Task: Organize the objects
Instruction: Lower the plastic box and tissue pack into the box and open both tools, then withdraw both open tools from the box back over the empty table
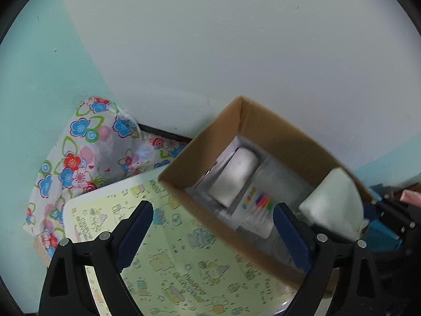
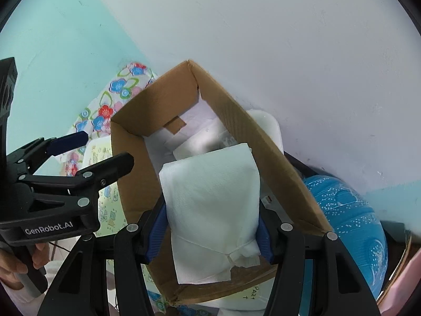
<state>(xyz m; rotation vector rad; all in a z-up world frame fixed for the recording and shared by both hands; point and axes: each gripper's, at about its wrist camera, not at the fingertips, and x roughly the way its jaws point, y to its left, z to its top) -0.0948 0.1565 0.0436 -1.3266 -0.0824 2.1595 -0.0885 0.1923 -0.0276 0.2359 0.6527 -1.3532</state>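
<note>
An open cardboard box stands against the wall on a pale yellow patterned mat. Inside lie a white paper roll, a clear bottle with a coloured label and other white items. My right gripper is shut on a folded white tissue pack and holds it over the box's near end; the pack also shows in the left wrist view. My left gripper is open and empty, just left of the box.
A floral cloth lies bunched in the corner behind the mat. A blue dotted round object sits right of the box. Pale green and white walls close in behind. A hand holds the left gripper's handle.
</note>
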